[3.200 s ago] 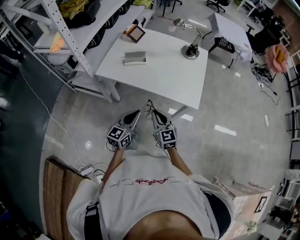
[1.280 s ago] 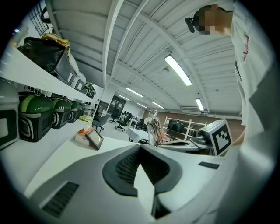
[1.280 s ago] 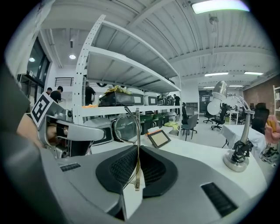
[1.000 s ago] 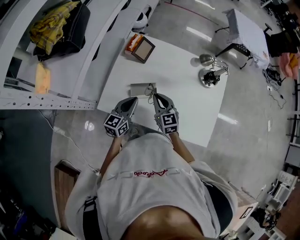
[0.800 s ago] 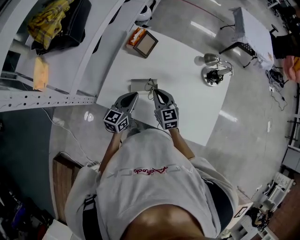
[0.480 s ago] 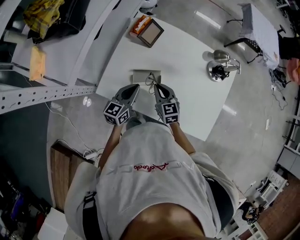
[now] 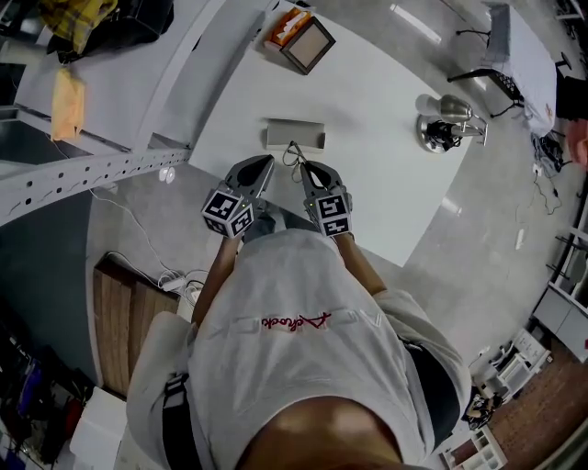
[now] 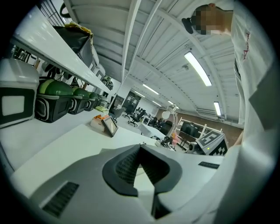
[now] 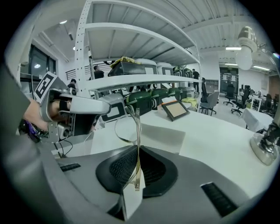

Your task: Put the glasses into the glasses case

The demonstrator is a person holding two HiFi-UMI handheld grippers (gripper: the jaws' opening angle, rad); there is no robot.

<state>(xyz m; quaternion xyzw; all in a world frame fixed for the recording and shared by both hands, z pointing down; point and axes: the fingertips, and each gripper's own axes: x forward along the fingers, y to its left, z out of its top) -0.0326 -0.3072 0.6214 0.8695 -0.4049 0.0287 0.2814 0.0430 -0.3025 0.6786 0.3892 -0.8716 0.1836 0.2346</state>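
A white metal shelf rack runs along the far left, with a black bag and a yellow checked cloth on its upper level. A row of green-and-black bags sits on a shelf lower down; I can read no label on them.

The left hand-held gripper hovers over the near edge of the white tabletop. Its ribbed pads meet at the tips with nothing between them. Its marker cube carries black-and-white square patterns and no lettering.

Just beyond the two gripper tips, a grey glasses case lies flat on the tabletop. The glasses are not in it. They hang in the air just short of the case, thin wire frame upright, one lens ring bulging to the left.

The right hand-held gripper is clamped on one slim temple arm of the glasses, the pads pressed against it from both sides.

Farther back on the tabletop, a dark-framed panel leans against an orange box, and any print on the box is too small to read. At the right edge stands a chrome desk lamp.

The person's grey shirt bears a line of red cursive script across the chest, which I cannot make out.
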